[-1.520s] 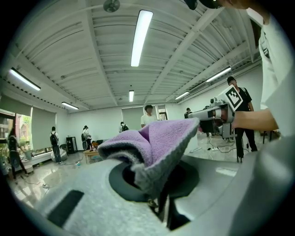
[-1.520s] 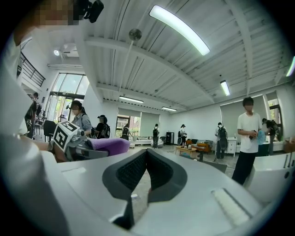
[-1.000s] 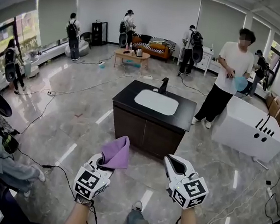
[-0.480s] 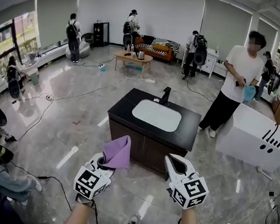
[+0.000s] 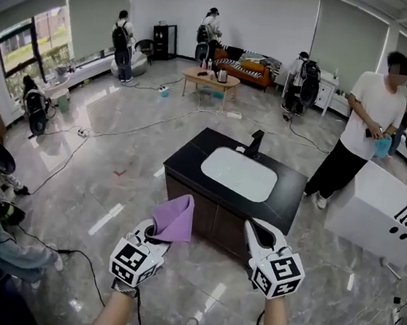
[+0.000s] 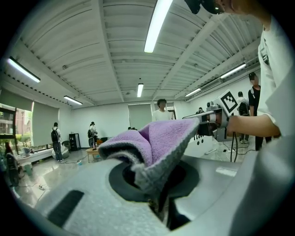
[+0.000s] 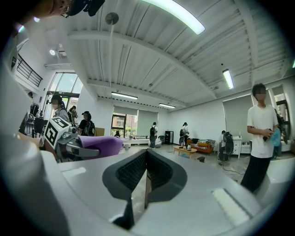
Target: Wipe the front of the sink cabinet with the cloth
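Left gripper (image 5: 155, 240): clamped on purple cloth (image 5: 174, 219); sink cabinet front (image 5: 215, 223) straight ahead, apparently untouched. Right gripper (image 5: 258, 235): jaws together, empty.

Lilac cloth (image 5: 174, 218), dark cabinet (image 5: 217, 222), grey marble floor (image 5: 107, 168).
The cloth is lilac with a grey hem; the cabinet has a dark brown front, black top and white basin (image 5: 239, 174). The left gripper (image 5: 155, 234) and right gripper (image 5: 255, 229) are pale grey, with black fingers (image 7: 161, 173) and black-and-white marker cubes. The floor is veined grey marble; the sofa (image 5: 250, 68) is orange.
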`<state>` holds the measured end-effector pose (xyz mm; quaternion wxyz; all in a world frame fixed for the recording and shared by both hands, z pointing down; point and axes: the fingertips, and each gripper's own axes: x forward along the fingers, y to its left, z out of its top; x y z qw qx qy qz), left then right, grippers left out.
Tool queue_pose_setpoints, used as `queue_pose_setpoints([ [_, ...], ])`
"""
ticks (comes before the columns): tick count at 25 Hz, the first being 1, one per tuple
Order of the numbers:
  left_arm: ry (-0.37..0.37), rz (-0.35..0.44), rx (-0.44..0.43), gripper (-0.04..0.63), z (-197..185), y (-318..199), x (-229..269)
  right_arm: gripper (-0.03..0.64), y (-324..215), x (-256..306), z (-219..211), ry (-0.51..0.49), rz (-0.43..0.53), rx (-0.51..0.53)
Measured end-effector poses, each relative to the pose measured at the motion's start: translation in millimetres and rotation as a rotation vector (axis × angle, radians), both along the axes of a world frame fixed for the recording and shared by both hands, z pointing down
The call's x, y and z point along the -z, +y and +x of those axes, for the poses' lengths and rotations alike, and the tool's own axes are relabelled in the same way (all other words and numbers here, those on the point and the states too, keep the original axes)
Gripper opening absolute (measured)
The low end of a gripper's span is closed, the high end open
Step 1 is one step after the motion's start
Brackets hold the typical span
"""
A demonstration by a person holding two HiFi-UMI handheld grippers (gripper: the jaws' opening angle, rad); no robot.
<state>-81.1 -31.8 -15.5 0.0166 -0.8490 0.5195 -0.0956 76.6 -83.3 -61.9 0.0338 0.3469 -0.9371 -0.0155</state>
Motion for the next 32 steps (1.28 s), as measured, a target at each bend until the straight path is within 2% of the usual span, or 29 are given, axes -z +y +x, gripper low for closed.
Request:
queue_pose_setpoints([
  [8, 0.04, 0.002, 0.096, 0.051, -33.7, -17.7, -9.2, 0.006, -19.9, -14.7, -28.9, 0.026, -0.02, 0.077],
  [19, 0.097, -0.016, 0.172, 0.05, -109.4, -49.1, -25.6, 0.006, -47.9, -34.4, -79.2, 0.063, -0.039, 0.083],
  [28, 0.133, -0.036, 0.227, 0.051, -179.4, -106.8, -61.8, 0.008, -102.3, -45.4, -137.7, 0.095, 0.037, 0.089],
  [32, 0.14, -0.035, 0.226, 0.051, -209.7, -141.9, -83.7, 0.006, -139.5, -60.1, -167.3, 0.068, 0.055, 0.084],
])
